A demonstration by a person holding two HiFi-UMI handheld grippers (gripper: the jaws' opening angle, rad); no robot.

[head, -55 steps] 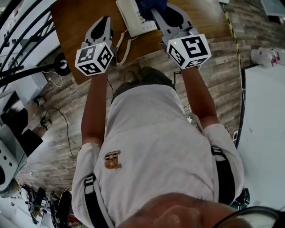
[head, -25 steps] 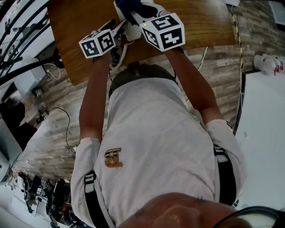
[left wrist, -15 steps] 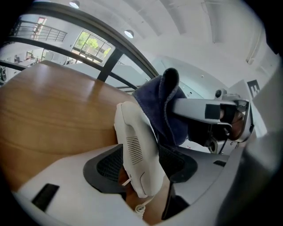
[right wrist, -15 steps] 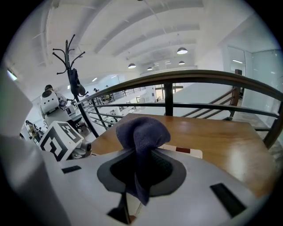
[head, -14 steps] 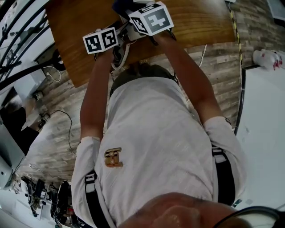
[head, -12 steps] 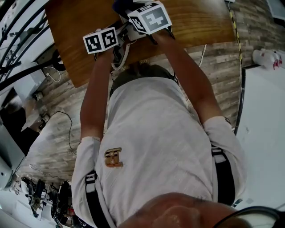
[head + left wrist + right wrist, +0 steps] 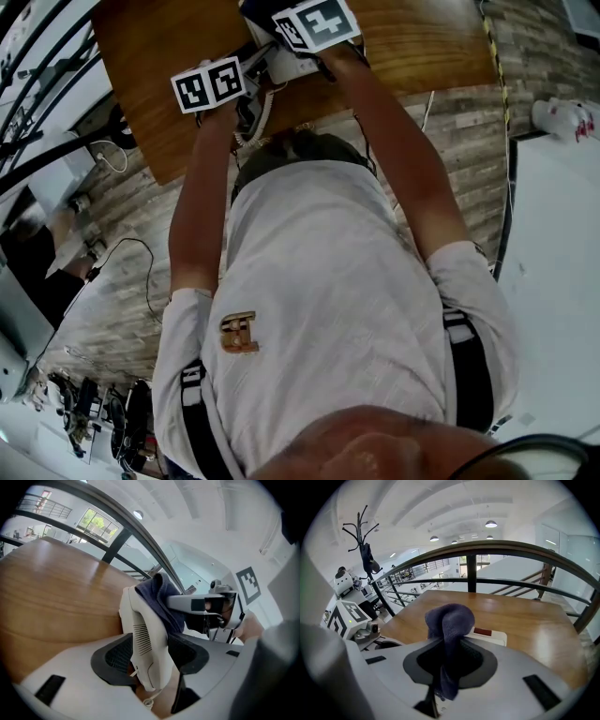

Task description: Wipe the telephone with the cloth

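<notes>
The white telephone handset stands on edge between the jaws of my left gripper, which is shut on it. A dark blue cloth hangs from my right gripper, which is shut on the cloth. The cloth lies against the upper side of the handset, with the right gripper just behind it. The white telephone base shows past the cloth. In the head view both marker cubes sit close together over the telephone, the left gripper below the right gripper.
The telephone rests on a brown wooden table, and its coiled cord hangs near the front edge. A dark railing runs behind the table. A white counter stands to the person's right.
Both grippers came together over the telephone. The left one closed on the handset, and the right one carried the cloth leftward onto it, drifting slightly farther away since.
</notes>
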